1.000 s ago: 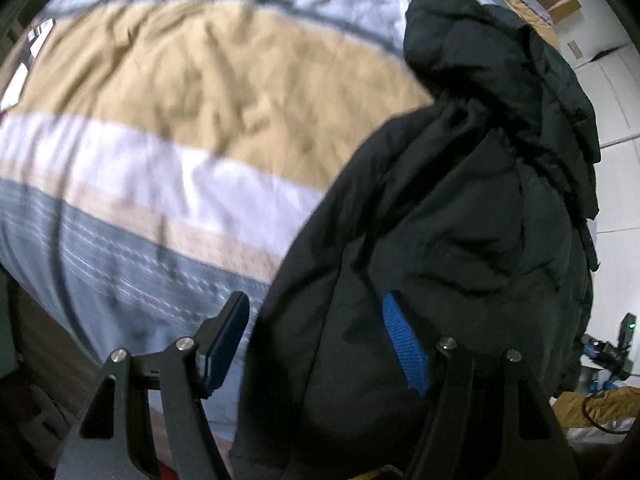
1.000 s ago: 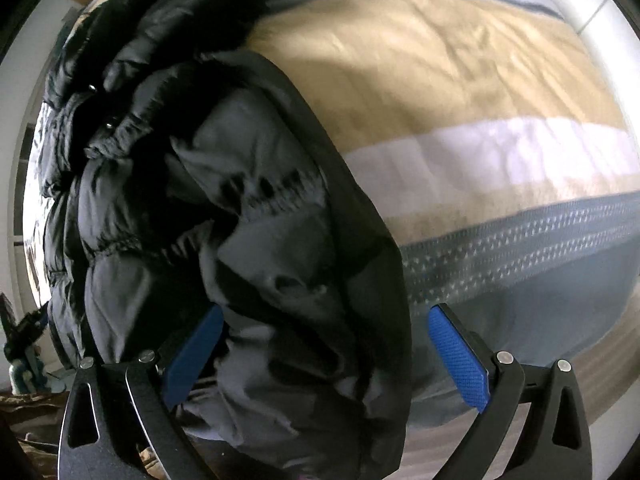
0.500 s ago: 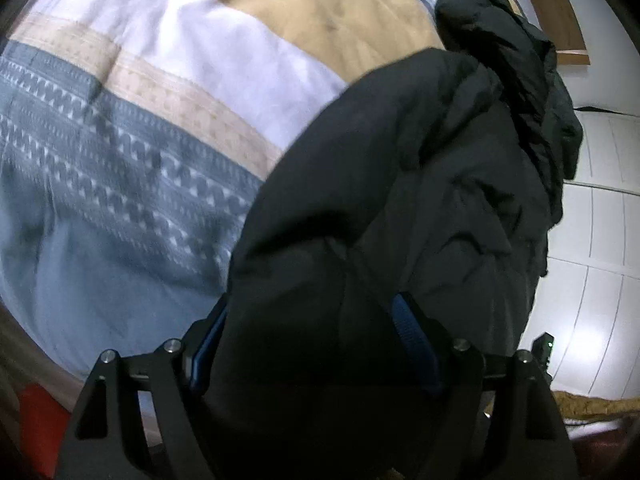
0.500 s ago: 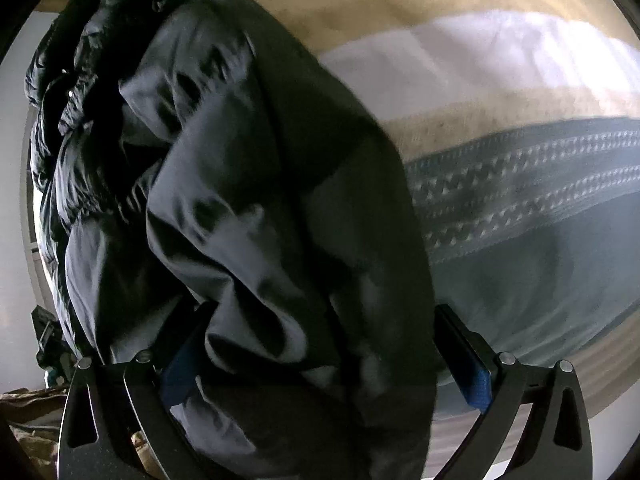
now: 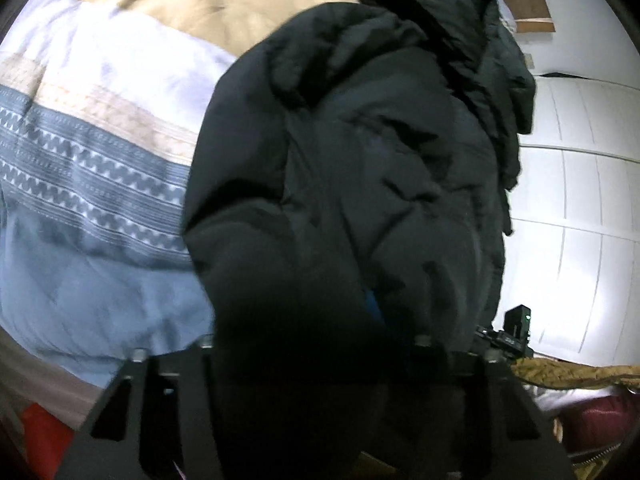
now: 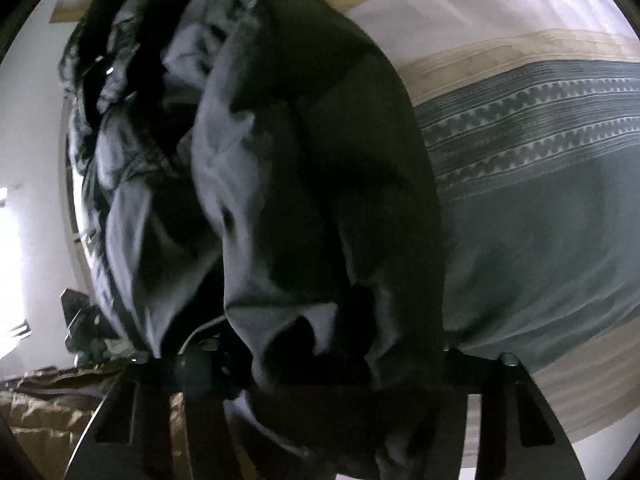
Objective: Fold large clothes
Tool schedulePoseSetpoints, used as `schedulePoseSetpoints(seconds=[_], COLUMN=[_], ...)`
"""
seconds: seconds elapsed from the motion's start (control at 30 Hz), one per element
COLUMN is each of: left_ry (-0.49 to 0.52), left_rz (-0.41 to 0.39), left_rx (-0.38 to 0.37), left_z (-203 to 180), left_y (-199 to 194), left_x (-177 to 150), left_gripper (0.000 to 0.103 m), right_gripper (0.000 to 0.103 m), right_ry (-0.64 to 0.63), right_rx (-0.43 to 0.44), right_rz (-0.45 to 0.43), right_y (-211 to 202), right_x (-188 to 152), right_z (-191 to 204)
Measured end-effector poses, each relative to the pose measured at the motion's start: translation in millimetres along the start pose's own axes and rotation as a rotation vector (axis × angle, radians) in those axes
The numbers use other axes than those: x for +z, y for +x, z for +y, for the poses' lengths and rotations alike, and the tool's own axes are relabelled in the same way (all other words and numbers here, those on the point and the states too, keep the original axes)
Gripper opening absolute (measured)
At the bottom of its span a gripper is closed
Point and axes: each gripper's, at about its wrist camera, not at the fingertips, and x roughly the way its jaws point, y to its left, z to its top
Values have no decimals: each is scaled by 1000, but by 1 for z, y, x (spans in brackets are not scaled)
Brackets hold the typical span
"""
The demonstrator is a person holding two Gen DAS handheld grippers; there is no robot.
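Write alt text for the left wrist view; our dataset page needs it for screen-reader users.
A bulky black puffer jacket fills the view, bunched between the left gripper fingers, which are mostly buried in its fabric. Behind it lies a bedspread striped in tan, white and patterned grey-blue, with white wardrobe doors at right.

Dim, motion-blurred fisheye views; glare off the white wall (image 5: 592,208), edges vignetted black.

Black hand-held gripper (image 5: 312,344), silver screws
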Motion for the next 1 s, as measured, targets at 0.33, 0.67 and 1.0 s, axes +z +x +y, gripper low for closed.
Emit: schedulePoseSetpoints(seconds=[0.33,0.67,1.0], left_ry=[61,19,-19], left_rz=[-109,-277,-413], left_rx=[-47,-26,-143], left_z=[-41,-62,-93], left_y=[-30,-68,-115], left_x=[34,90,127], left_gripper=[9,9,9], right_gripper=[12,11,11], right_ry=[-212,-406,-414], right_rx=[6,-59,-60], right_rz=[-25,-195,-398], right_y=[-29,-91,-172], right_x=[3,71,120], right_z=[74,135,169])
